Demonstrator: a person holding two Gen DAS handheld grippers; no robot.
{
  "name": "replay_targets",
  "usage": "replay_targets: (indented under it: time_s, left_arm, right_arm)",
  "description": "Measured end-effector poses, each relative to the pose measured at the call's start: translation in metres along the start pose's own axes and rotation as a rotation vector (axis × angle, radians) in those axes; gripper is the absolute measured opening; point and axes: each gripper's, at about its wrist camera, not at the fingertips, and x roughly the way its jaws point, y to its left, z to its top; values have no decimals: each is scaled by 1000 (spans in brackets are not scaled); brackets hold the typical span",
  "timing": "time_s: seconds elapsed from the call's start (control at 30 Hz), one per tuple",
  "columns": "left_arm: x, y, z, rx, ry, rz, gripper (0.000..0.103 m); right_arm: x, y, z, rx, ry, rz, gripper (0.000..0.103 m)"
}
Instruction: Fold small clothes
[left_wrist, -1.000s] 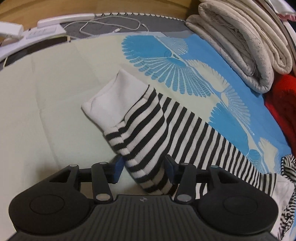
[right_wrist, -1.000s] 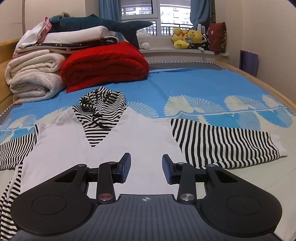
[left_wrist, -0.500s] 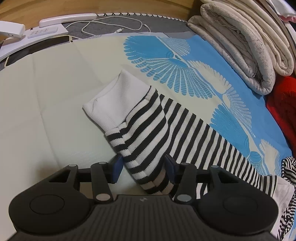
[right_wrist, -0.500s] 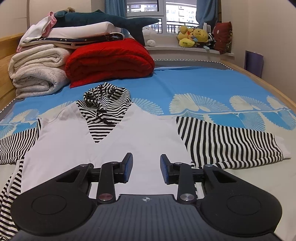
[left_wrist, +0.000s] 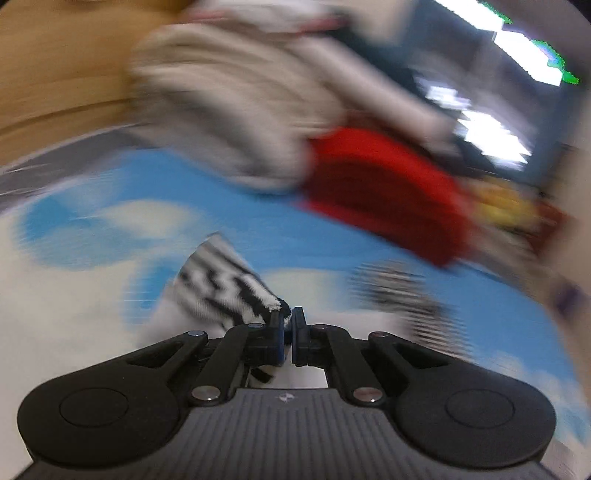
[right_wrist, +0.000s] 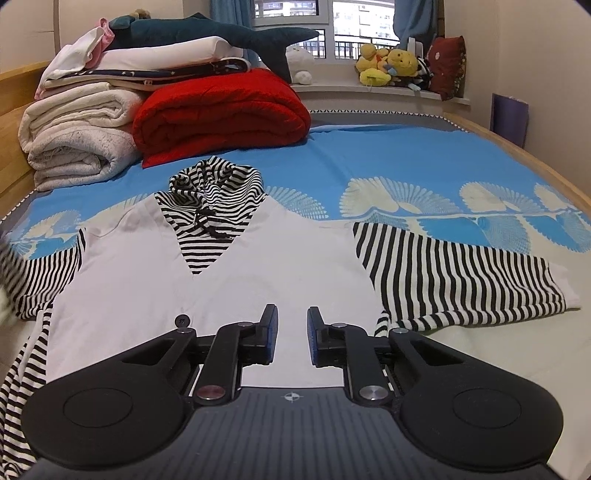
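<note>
A small white hooded top (right_wrist: 229, 280) with black-and-white striped sleeves and hood (right_wrist: 214, 192) lies flat on the blue patterned bed sheet (right_wrist: 388, 162). My left gripper (left_wrist: 288, 325) is shut on the striped left sleeve (left_wrist: 221, 288) and holds it lifted off the bed; this view is motion-blurred. The blurred hood (left_wrist: 391, 288) shows to its right. My right gripper (right_wrist: 292, 328) is open and empty, low over the top's white front. The right sleeve (right_wrist: 458, 273) lies spread out to the right.
Folded cream blankets (right_wrist: 77, 144) and a red quilt (right_wrist: 221, 114) are stacked at the far left, with a plush shark (right_wrist: 221, 37) on top. Soft toys (right_wrist: 395, 62) line the window sill. A wooden bed frame (right_wrist: 517, 158) borders the right side.
My left gripper has closed on the striped left sleeve and swung quickly up and to the right with it. My right gripper has moved slightly forward and narrowed a little, still open.
</note>
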Motion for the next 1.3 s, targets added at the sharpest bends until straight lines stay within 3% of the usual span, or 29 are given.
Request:
replay_targets:
  time_s: [0.07, 0.1, 0.13, 0.17, 0.2, 0.27, 0.4, 0.5, 0.63, 0.73, 0.93, 1.1, 1.2, 1.23, 1.27, 1.3]
  left_arm:
    - [-4, -53, -7, 53, 89, -254, 11]
    - [-5, -74, -11, 77, 149, -385, 27]
    - [-8, -87, -14, 96, 159, -451, 34]
    - [-12, -94, -16, 111, 136, -450, 37]
    - [-14, -95, -16, 118, 114, -414, 42]
    - [-6, -87, -17, 102, 132, -327, 42]
    - [24, -64, -25, 122, 271, -31, 42]
    - [37, -57, -29, 173, 325, 85, 42]
    - [40, -57, -27, 175, 329, 88, 42]
    - [38, -54, -31, 173, 335, 89, 43]
    - [51, -67, -34, 158, 376, 105, 44]
    - [56, -72, -30, 124, 367, 90, 44]
    - [57, -69, -25, 109, 362, 81, 45]
    - [57, -67, -22, 103, 362, 82, 45]
    - [58, -64, -20, 97, 362, 85, 45]
    - [58, -60, -19, 90, 361, 90, 45]
  right_arm:
    - [-2, 1, 1, 12, 6, 12, 18]
    - [-3, 3, 2, 15, 8, 20, 18]
    - [-5, 4, 3, 17, 7, 28, 18]
    - [-7, 5, 5, 20, 5, 36, 18]
    - [-8, 6, 7, 23, 2, 44, 18]
    - [-9, 6, 10, 28, -2, 57, 19]
    - [6, 0, 21, 88, 22, 81, 19]
    - [27, -1, 30, 138, 54, 110, 20]
    - [64, 10, 42, 208, 129, 179, 37]
    - [90, 36, 52, 160, 167, 214, 48]
    - [133, 108, 60, -149, 141, 208, 53]
    - [171, 140, 45, -320, 199, 154, 54]
    - [180, 149, 37, -404, 215, 121, 48]
    - [181, 151, 34, -428, 206, 101, 27]
    - [182, 149, 34, -427, 196, 83, 14]
    - [180, 145, 38, -390, 182, 69, 12]
